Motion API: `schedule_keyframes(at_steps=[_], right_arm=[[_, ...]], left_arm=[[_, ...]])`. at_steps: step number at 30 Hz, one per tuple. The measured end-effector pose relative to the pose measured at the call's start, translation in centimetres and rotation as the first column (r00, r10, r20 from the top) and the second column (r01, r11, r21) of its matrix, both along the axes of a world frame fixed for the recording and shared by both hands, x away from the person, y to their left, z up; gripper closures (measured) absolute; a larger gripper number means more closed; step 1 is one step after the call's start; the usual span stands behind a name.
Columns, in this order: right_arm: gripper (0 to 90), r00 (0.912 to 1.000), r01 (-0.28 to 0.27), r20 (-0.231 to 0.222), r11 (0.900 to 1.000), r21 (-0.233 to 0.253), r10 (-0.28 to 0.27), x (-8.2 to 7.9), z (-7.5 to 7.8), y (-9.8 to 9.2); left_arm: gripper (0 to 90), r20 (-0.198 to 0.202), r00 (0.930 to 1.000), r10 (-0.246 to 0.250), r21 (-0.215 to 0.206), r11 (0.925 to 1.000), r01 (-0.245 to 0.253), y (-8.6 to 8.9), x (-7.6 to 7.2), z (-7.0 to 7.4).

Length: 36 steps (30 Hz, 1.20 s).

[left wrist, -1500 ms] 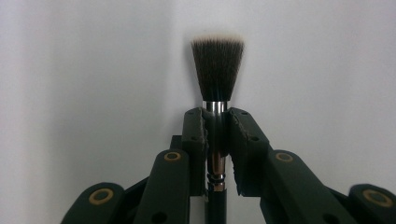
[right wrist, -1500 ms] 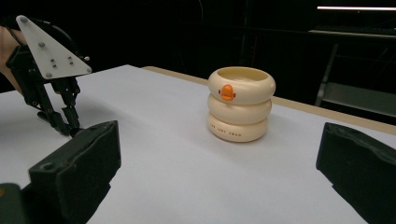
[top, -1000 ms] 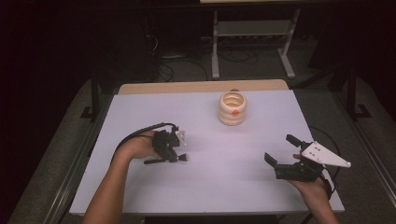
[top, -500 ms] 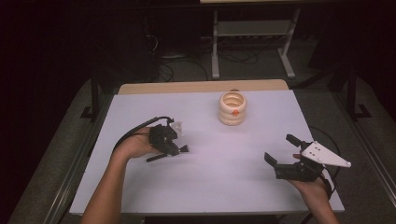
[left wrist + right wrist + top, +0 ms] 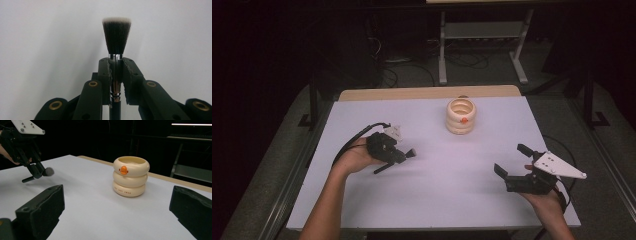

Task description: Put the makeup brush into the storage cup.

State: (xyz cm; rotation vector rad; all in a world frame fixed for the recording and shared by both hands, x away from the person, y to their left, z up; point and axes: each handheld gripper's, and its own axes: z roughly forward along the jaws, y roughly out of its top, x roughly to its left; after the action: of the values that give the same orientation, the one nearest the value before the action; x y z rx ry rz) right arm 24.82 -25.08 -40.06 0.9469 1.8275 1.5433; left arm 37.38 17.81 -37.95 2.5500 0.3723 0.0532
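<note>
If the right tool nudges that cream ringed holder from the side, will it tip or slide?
Probably slide. The holder looks squat, three stacked rings with a wide flat base on the smooth white table, so tipping seems unlikely unless pushed at the top ring. Its glossy, rounded sides may let the jaws slip. It looks hollow and open-topped, so likely light. The right tool is open.

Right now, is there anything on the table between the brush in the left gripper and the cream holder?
Nothing visible. The left gripper holds the brush; only bare table lies between it and the holder. The right gripper is off to the side.
</note>
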Motion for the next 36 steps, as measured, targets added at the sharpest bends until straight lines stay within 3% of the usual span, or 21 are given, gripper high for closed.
schedule_keyframes(at_steps=[7, 12, 19, 22, 25, 27, 32, 35, 36], right_arm=[[0.0, 1.0000, 0.000, -0.001, 1.000, 0.001, 0.000, 0.0, 0.0, 0.0], [0.0, 1.0000, -0.005, -0.003, 1.000, 0.003, 0.005, 0.0, 0.0, 0.1], [0.0, 0.9999, -0.013, -0.004, 1.000, 0.012, 0.013, 0.2, 0.3, 0.2], [0.0, 0.9996, -0.022, -0.019, 1.000, 0.015, 0.022, 0.4, 0.3, 0.4], [0.0, 0.9991, -0.036, -0.024, 0.999, 0.010, 0.036, 0.7, 0.5, 0.7], [0.0, 0.9987, -0.044, -0.026, 0.999, 0.009, 0.044, 1.0, 0.7, 0.9], [0.0, 0.9977, -0.054, -0.041, 0.998, 0.019, 0.055, 1.6, 0.9, 1.4], [0.0, 0.9979, -0.058, -0.026, 0.998, 0.011, 0.059, 2.1, 1.1, 1.6], [0.0, 0.9979, -0.060, -0.024, 0.998, 0.011, 0.060, 2.3, 1.2, 1.8]], left_arm=[[77.7, 0.022, 0.9994, 0.026, -0.116, 0.9930, -0.024, 0.5, -0.5, 0.1], [77.7, 0.044, 0.9974, 0.057, -0.194, 0.9798, -0.047, 0.9, -0.9, 0.5], [77.7, 0.065, 0.9959, 0.064, -0.268, 0.9624, -0.044, 0.8, -1.1, 0.6], [77.7, 0.076, 0.9939, 0.080, -0.303, 0.9515, -0.053, 0.7, -1.3, 0.8], [77.7, 0.095, 0.9890, 0.114, -0.365, 0.9281, -0.071, 0.9, -1.5, 0.9], [77.7, 0.085, 0.9880, 0.129, -0.398, 0.9134, -0.085, 1.1, -1.6, 0.9], [77.7, 0.091, 0.9836, 0.156, -0.447, 0.8891, -0.099, 1.4, -1.8, 1.0], [77.7, 0.095, 0.9803, 0.173, -0.474, 0.8738, -0.109, 1.4, -2.0, 1.1], [77.7, 0.102, 0.9793, 0.175, -0.477, 0.8723, -0.106, 1.3, -2.1, 1.1]])
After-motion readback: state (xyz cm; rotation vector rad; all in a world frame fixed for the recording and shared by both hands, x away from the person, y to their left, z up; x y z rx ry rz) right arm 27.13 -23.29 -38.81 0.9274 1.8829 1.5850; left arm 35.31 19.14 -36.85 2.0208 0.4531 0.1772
